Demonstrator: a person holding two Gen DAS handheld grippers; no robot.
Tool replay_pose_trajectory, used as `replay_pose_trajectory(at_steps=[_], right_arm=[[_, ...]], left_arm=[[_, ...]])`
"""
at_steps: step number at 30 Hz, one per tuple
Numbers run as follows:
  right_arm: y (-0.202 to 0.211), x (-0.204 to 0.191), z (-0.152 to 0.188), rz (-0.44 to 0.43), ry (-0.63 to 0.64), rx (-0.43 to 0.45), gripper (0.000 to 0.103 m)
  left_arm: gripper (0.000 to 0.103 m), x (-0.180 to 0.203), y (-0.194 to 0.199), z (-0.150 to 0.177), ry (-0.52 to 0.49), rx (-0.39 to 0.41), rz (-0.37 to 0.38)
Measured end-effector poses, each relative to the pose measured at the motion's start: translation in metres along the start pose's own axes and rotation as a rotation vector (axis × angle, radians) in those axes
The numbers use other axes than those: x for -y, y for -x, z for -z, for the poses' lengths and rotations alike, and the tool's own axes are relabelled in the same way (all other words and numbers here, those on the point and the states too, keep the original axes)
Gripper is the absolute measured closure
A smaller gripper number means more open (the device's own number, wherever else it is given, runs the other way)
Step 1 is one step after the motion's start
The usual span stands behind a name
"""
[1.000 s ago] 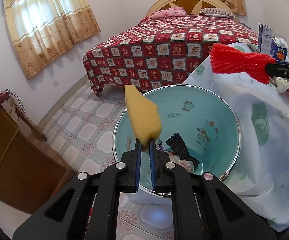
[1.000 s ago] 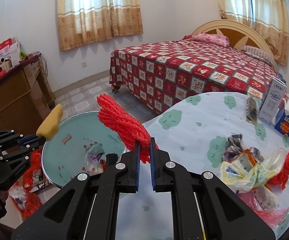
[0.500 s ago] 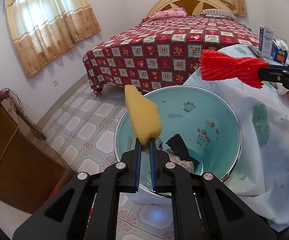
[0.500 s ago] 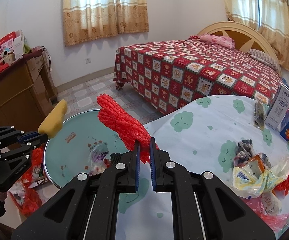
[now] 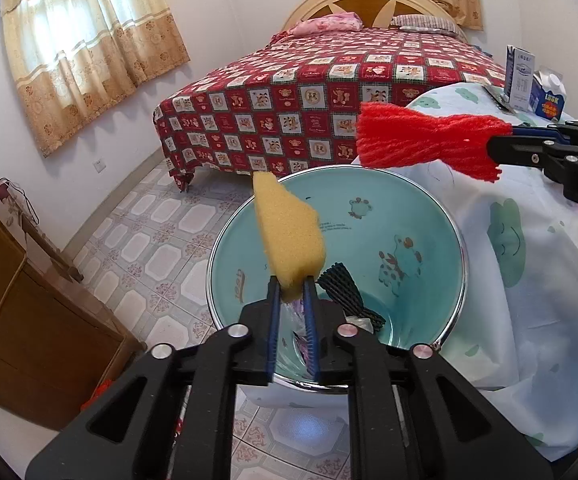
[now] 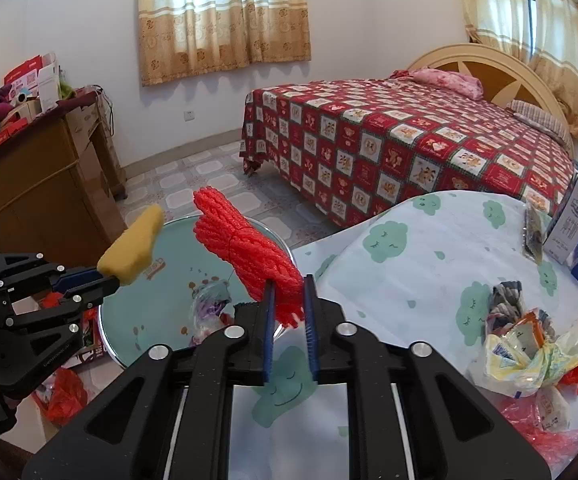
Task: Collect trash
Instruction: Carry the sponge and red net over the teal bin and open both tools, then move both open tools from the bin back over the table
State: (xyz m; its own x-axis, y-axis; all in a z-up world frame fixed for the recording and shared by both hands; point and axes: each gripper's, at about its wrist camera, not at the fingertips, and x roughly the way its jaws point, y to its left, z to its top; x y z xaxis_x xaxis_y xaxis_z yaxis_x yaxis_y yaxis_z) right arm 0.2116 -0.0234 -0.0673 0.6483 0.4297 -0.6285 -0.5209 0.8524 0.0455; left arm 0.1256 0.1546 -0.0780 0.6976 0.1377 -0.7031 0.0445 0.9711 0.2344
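**Two pieces over the bin, both grips loosening**

Two items of trash hang above the teal bin (image 5: 441,216) at once. Left tongs (image 5: 291,300) carry the yellow sponge (image 5: 289,240); right tongs (image 6: 289,300) carry the red foam net (image 6: 245,248).

Change noted: both pairs of jaws have just been opening. A second ago each was pinched tight on its piece; now the blue pads stand visibly further apart. Sponge tail sits between the left pads, seemingly in contact on both sides, so I read it as a slackening hold and not a drop. Red net is likewise between the right pads, its lower end bunched there; a sliver of gap shows on one side, hard to call.

Second change: the red net has come further across the bin's far rim since the earlier views, out from over the bench (image 6: 429,248) with its cloud-print cloth. Left tongs have kept their place.

Bin already holds a black mesh scrap (image 5: 345,288) and some crumpled wrappers. More litter waits on the bench: a heap of wrappers (image 6: 529,344) toward its right end.

Judgement: this is the release step. Sponge hangs well inside the rim and should fall clean. Net sits nearer the edge by the cloth; light and springy, it may snag on a pad or bounce off the rim.
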Motion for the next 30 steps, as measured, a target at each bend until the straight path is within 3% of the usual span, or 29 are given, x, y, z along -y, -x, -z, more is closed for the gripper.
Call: replay_pose_trajectory(at_steps=[2,12,16,30], right_arm=[[-0.0004,-0.0005,0.0001,0.001,0.0,0.0,0.082],[-0.0016,0.0044,0.0039,0.002,-0.014,-0.004,0.08],[-0.0011,0.0063,0.0067,0.004,-0.019,-0.006,0.079],[0.0032,0.0089,0.0048,0.01,-0.023,-0.008,0.077]], left_arm=[[0.06,-0.0009,0.0022,-0.0003,0.009,0.009,-0.013],[0.055,-0.0041,0.0044,-0.0027,0.015,0.016,-0.022],[0.047,-0.0036,0.0043,-0.0031,0.017,0.022,-0.029],[0.046,-0.0031,0.0038,-0.0033,0.017,0.021,-0.029]])
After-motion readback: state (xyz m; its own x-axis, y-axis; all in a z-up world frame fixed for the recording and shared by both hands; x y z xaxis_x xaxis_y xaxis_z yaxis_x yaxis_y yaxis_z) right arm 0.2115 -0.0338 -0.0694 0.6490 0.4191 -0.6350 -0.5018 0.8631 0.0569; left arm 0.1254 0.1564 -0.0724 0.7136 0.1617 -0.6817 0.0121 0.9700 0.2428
